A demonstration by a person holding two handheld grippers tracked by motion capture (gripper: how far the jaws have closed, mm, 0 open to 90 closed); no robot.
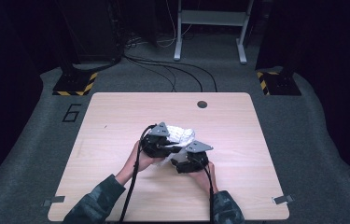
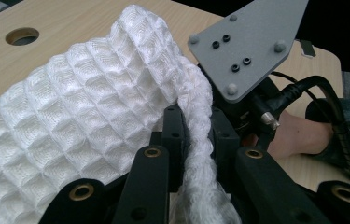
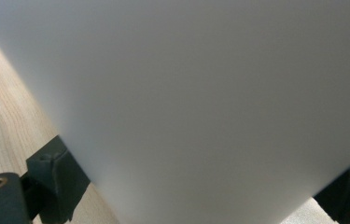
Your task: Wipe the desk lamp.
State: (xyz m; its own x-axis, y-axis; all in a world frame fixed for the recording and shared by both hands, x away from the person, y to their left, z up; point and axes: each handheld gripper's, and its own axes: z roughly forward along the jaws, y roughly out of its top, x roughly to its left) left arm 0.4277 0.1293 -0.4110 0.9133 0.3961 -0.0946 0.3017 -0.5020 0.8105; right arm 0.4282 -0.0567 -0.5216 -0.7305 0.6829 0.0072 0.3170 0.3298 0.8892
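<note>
White waffle-weave cloth point(image 2: 84, 121) at table point(image 1: 116, 116) centre, bunched between both grippers. Left gripper point(image 2: 196, 135) jaws closed on a cloth fold. Right gripper point(image 1: 189, 161), just right of it: jaw state cannot be told.

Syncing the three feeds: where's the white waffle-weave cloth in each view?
High view: white waffle-weave cloth bunched at table centre, between both hand-held grippers.
Left gripper view: left and centre, an edge running between the black jaws.
Right gripper view: probably the blurred pale surface against the lens.
Shared landmark: light wooden table.
</note>
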